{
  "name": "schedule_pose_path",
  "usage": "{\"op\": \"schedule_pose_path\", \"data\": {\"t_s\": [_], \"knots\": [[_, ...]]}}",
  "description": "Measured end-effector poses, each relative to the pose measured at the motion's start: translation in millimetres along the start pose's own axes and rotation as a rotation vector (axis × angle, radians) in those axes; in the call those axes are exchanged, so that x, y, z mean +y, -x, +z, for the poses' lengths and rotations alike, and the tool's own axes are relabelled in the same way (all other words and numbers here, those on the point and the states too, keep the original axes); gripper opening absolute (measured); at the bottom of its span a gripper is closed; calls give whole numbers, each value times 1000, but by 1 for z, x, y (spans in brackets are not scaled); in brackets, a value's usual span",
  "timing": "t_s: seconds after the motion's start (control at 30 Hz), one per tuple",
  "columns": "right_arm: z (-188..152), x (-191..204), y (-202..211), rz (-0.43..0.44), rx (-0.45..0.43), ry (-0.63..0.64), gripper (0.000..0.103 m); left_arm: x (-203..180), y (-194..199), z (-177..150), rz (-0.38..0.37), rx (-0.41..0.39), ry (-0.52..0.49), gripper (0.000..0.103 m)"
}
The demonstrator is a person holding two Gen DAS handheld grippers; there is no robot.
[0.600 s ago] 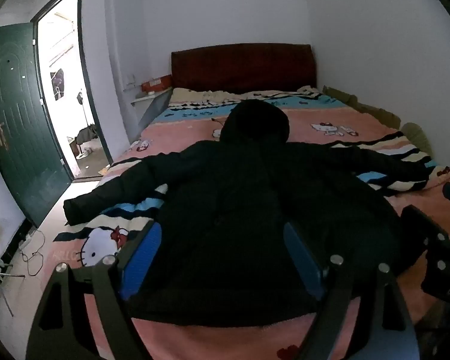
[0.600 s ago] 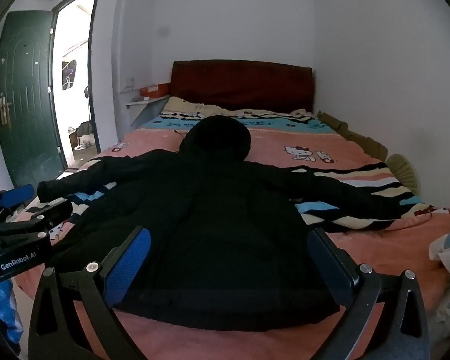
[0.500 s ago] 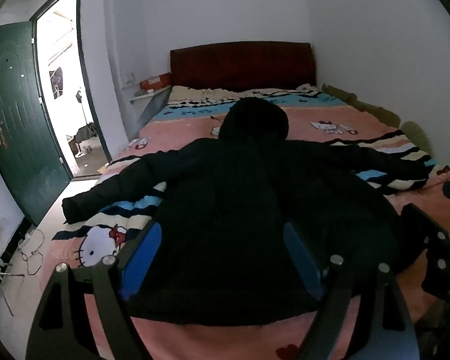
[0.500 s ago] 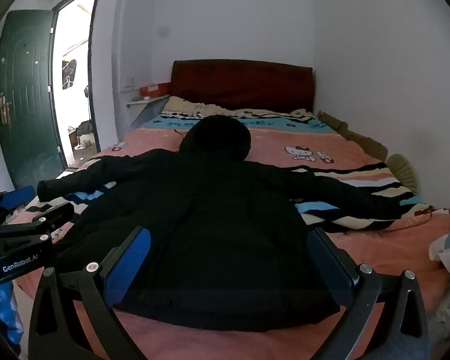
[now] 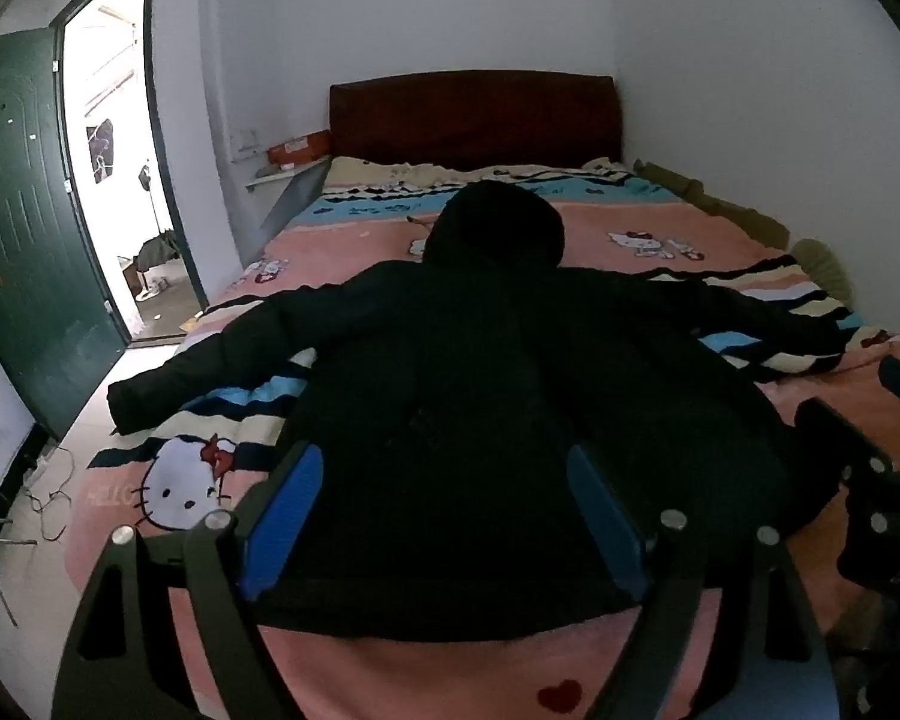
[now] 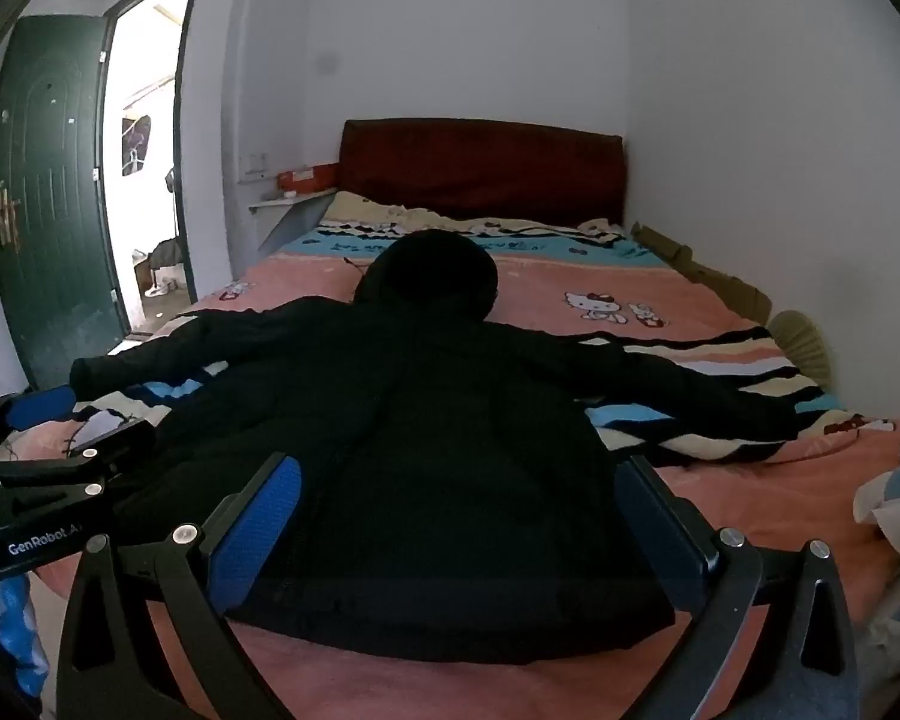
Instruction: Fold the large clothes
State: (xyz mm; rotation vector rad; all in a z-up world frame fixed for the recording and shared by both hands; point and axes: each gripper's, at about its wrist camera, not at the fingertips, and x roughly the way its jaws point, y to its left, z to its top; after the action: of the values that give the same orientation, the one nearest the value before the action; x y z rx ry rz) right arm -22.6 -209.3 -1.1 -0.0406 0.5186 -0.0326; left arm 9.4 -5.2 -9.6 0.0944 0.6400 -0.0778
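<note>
Hand-held grippers (image 5: 444,516) agape, black coat (image 5: 480,420) folds indistinct

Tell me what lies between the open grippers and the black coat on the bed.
Nothing visible. The black coat lies spread flat on the bed; the left gripper and right gripper hang open before its hem.
</note>
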Motion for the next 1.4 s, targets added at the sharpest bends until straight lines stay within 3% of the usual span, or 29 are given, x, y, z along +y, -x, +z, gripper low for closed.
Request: {"op": "schedule_pose_path", "data": {"t_s": [0.67, 1.2, 1.4], "knots": [[-3, 1, 1, -16, 8, 9, 103, -2, -5, -2, -74, 44, 9, 84], [-5, 2, -4, -19, 22, 14, 103, -1, -10, -7, -7, 32, -12, 84], [-5, 0, -9, -23, 33, 14, 103, 1, -17, -7, -13, 46, 6, 84]]}}
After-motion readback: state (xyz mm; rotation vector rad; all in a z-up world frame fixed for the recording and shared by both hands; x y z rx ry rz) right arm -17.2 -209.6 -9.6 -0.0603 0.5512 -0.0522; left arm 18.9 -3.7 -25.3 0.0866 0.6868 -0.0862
